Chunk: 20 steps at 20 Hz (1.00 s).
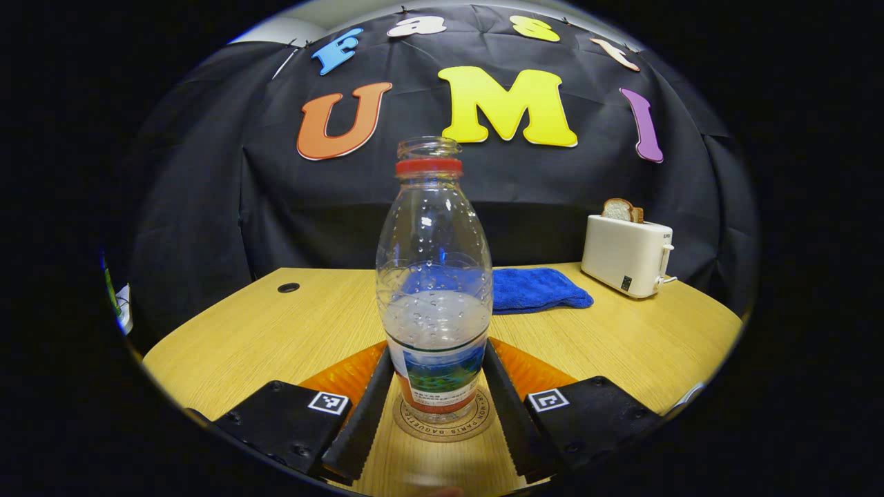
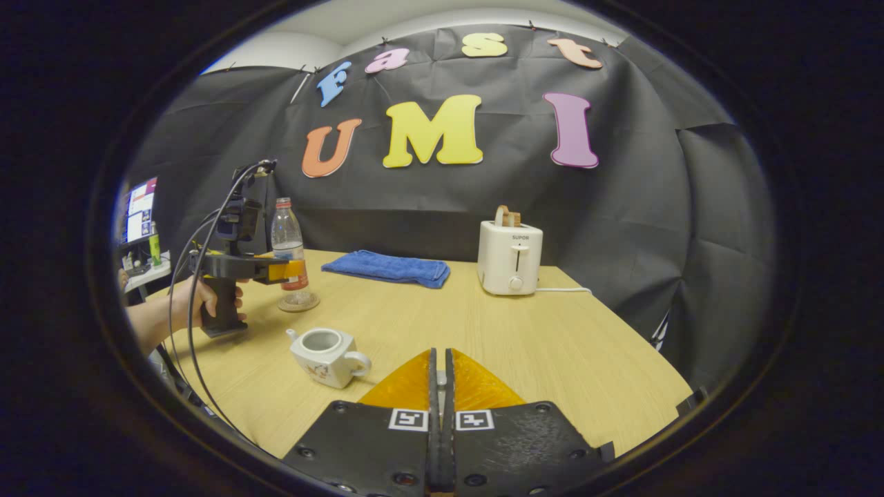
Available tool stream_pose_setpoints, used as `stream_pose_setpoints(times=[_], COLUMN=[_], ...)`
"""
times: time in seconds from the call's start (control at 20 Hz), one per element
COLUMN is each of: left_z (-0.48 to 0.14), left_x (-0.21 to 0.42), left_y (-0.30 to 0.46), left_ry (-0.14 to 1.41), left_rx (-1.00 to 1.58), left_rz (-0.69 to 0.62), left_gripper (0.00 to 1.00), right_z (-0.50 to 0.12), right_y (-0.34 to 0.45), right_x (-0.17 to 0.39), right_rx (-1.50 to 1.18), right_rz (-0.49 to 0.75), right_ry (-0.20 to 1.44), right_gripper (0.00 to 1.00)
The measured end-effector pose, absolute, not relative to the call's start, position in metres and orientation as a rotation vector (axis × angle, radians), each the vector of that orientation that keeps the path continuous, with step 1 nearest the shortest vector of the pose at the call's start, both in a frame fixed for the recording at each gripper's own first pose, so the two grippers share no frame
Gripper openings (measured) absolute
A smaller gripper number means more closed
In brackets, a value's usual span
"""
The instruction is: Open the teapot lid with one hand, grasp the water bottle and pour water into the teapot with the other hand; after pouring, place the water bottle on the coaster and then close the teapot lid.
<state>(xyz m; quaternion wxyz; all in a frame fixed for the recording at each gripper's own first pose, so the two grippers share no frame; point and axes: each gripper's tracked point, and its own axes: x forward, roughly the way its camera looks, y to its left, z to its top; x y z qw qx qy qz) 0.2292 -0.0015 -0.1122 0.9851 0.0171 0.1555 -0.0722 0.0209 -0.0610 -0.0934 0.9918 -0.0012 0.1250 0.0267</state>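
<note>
Clear plastic: one water bottle [image 1: 434, 290], uncapped, red ring at the neck, droplets inside, water in the lower part, picture label around the base.
Bottle place: upright on a round coaster [image 1: 443, 420] on the tabletop [image 1: 276, 331]; in the right gripper view it stands at the near left part of the tabletop, beside the left tongs.
Left tongs [image 1: 438, 407]: fingers [image 1: 362, 407] on either side of the bottle's label, very close; whether they press it I cannot tell.
Right tongs [image 2: 440, 386]: clenched, fingers together; a small pale bit shows between them, too small to name.
Teapot [image 2: 326, 355]: one, white, boxy, small painted mark on its side, lid off, mouth open, on the tabletop between the right tongs and the coaster.
Hand [image 2: 197, 300]: one, gripping the left tongs' handle, cables looping from it.
Farther back: one blue cloth [image 2: 389, 268], folded flat; one white toaster [image 2: 510, 257] with bread in its slot.
Counts: two tongs, one bottle, one coaster, one teapot.
</note>
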Motion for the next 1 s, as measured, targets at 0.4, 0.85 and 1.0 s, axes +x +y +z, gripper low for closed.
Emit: stream_pose_setpoints(times=[0.4,0.85,1.0], left_z=[-0.113,-0.101,-0.083], left_x=[0.221,0.157,0.124], left_y=[-0.004,0.029,0.054], left_ry=[0.337,0.369,0.326], left_rx=[0.034,-0.032,-0.023], left_rz=[-0.155,-0.094,-0.04], left_gripper=[1.0,1.0,1.0], right_z=[-0.093,-0.068,-0.051], right_y=[-0.061,-0.029,-0.001], right_x=[0.017,0.028,0.039], right_rx=[-0.007,0.015,-0.009], right_rz=[0.051,0.137,0.193], right_ry=[0.249,0.2,0.16], right_gripper=[0.0,0.0,0.0])
